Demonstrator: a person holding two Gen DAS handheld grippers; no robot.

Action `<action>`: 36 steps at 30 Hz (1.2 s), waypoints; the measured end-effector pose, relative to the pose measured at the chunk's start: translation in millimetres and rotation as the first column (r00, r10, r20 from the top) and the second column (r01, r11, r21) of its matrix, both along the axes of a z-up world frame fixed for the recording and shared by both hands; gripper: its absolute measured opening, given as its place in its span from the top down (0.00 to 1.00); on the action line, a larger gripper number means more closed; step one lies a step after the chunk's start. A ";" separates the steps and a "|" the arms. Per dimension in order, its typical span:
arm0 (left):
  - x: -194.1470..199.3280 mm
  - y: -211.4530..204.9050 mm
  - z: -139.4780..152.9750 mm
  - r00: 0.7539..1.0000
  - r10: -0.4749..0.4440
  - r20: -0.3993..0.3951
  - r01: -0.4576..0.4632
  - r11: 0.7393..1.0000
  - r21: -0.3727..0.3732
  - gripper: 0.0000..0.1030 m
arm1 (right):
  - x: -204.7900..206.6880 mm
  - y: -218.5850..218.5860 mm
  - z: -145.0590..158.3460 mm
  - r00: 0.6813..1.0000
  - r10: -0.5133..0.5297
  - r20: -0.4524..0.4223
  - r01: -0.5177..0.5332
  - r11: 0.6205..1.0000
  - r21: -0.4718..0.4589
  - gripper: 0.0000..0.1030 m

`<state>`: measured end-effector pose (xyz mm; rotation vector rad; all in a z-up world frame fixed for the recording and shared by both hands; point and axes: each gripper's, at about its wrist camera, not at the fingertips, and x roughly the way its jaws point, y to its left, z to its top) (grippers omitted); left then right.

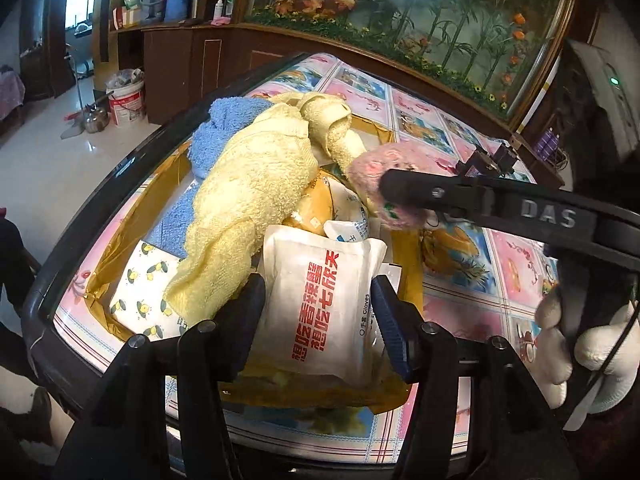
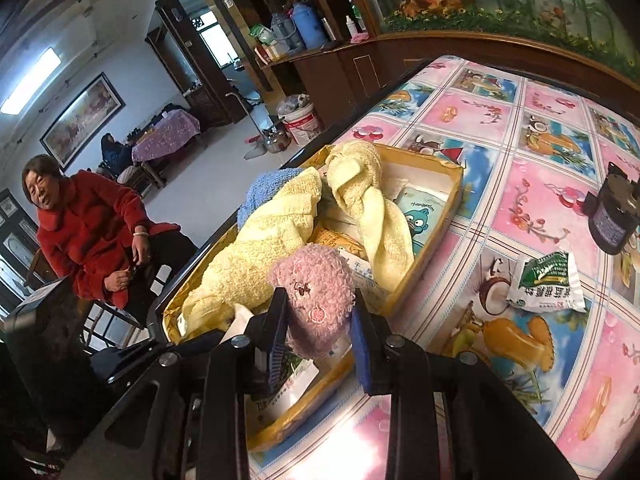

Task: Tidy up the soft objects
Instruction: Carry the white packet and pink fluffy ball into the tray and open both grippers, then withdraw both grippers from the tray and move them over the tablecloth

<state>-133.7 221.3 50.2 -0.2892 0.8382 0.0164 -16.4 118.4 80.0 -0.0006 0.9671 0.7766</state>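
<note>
The left tongs [image 1: 318, 314] gripped a white glove packet [image 1: 320, 304] with red lettering, held just above the near end of the cardboard box [image 1: 408, 280]. The right tongs [image 2: 318, 320] clasped a pink fuzzy plush [image 2: 316, 292] over the same box [image 2: 436, 216]. Deeper inside lay a lemon-print packet [image 1: 140, 296], a long yellow towel [image 1: 248, 208] and a blue towel [image 1: 224, 120]. On the patterned bench [image 2: 532, 208] beyond sat a green snack bag [image 2: 546, 280] and a dark jar [image 2: 614, 208].

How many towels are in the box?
2 that I can see: a yellow towel draped across the box, and a blue towel behind it at the far-left end. More may be hidden underneath.
</note>
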 end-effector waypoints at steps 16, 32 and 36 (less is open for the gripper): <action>0.6 -2.6 17.4 0.994 0.100 0.037 -0.105 0.974 0.199 0.44 | 0.6 11.7 -1.1 0.999 -0.042 0.004 0.042 0.999 -0.022 0.65; -1.9 -24.5 28.5 0.995 0.095 0.034 -0.100 0.963 0.252 0.44 | -10.7 -15.6 9.8 0.997 -0.074 0.011 0.073 0.997 0.032 0.64; -3.1 -31.4 30.8 0.995 0.090 0.033 -0.096 0.958 0.269 0.44 | -13.4 -26.5 8.7 0.996 -0.084 0.008 0.084 0.996 0.041 0.64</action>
